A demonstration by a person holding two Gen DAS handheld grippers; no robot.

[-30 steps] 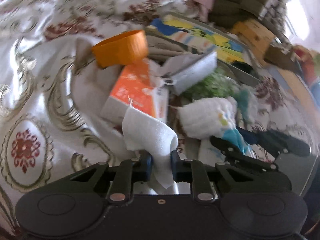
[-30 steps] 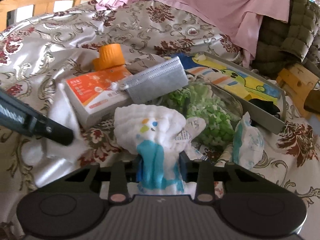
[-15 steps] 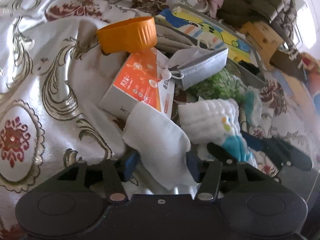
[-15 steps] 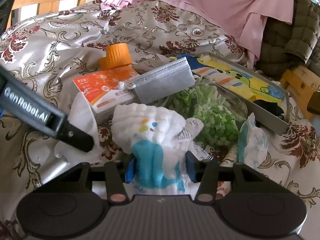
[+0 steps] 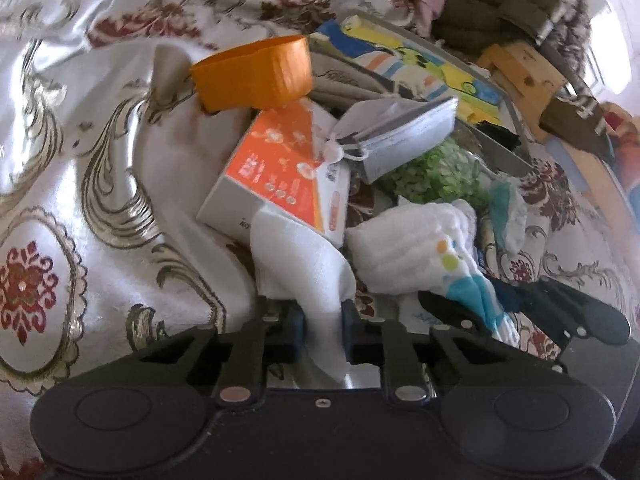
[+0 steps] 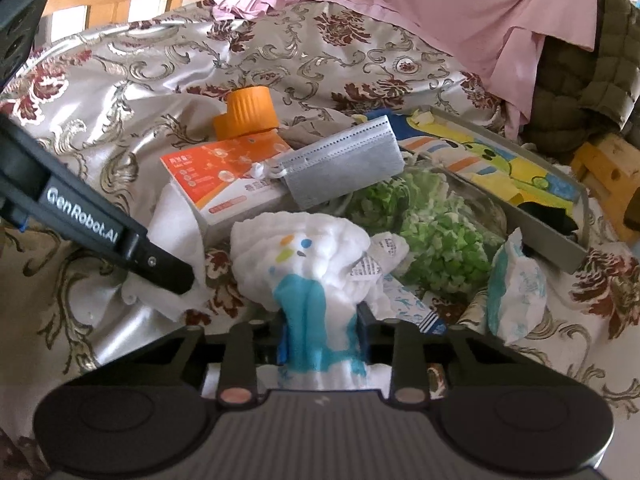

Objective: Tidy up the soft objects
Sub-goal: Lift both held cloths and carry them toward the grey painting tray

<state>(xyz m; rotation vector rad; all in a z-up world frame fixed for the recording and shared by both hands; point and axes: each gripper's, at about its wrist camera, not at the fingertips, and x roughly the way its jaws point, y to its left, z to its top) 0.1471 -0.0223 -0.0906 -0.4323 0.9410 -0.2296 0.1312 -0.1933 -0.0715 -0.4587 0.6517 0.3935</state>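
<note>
White cloth (image 5: 308, 276) fills the left gripper (image 5: 323, 326), whose jaws are closing on its bunched tail; the right gripper (image 6: 320, 338) is likewise closing on a white-and-blue baby cloth (image 6: 304, 276). Both lie on the brocade bedspread (image 6: 132, 80) just beside an orange tissue box (image 5: 288, 172) bearing a grey face mask (image 6: 340, 164). A hasty lift could drag the box, or let the thin pinch slip.

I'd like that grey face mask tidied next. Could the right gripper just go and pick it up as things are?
Probably not yet. The right gripper is closing on the white and blue cloth, which also sits between it and the grey face mask.
</note>
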